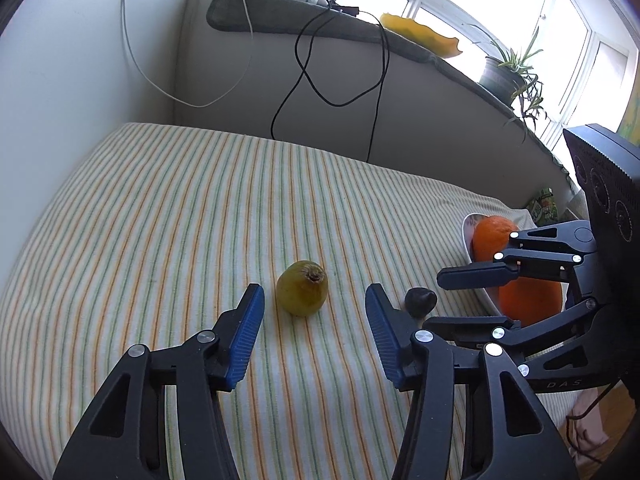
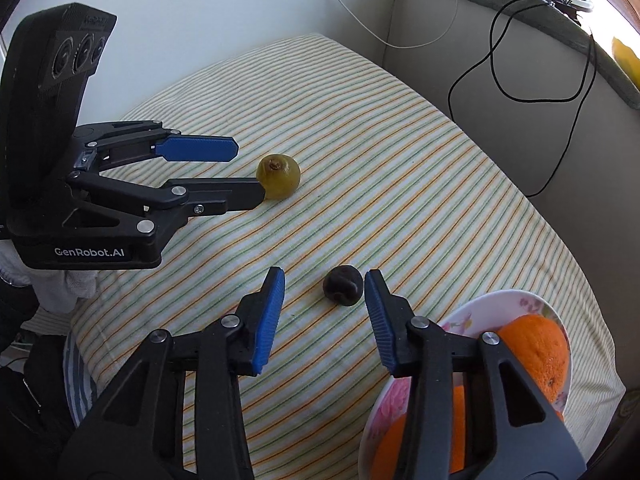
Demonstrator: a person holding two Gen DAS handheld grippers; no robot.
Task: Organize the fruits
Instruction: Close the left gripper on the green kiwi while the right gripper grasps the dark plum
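A yellow-green pear [image 1: 302, 288] lies on the striped cloth [image 1: 160, 220], just past the tips of my left gripper [image 1: 314, 294], which is open with its pads clear of the fruit. From the right wrist view the left gripper [image 2: 248, 172] reaches the pear [image 2: 279, 176] from the left. A small dark wrinkled fruit [image 2: 343, 290] sits between the fingertips of my right gripper [image 2: 325, 278], close to the right pad with a gap on the left. The right gripper [image 1: 436, 301] is open. Two oranges [image 2: 536, 352] rest in a flowered plate [image 2: 480, 308].
The cloth-covered surface ends at a wall and a grey ledge [image 1: 320, 28] behind. Black and white cables [image 1: 304, 72] hang down from the ledge. A potted plant [image 1: 508, 72] and a yellow object [image 1: 420, 36] stand by the window. A gloved hand [image 2: 60, 288] holds the left gripper.
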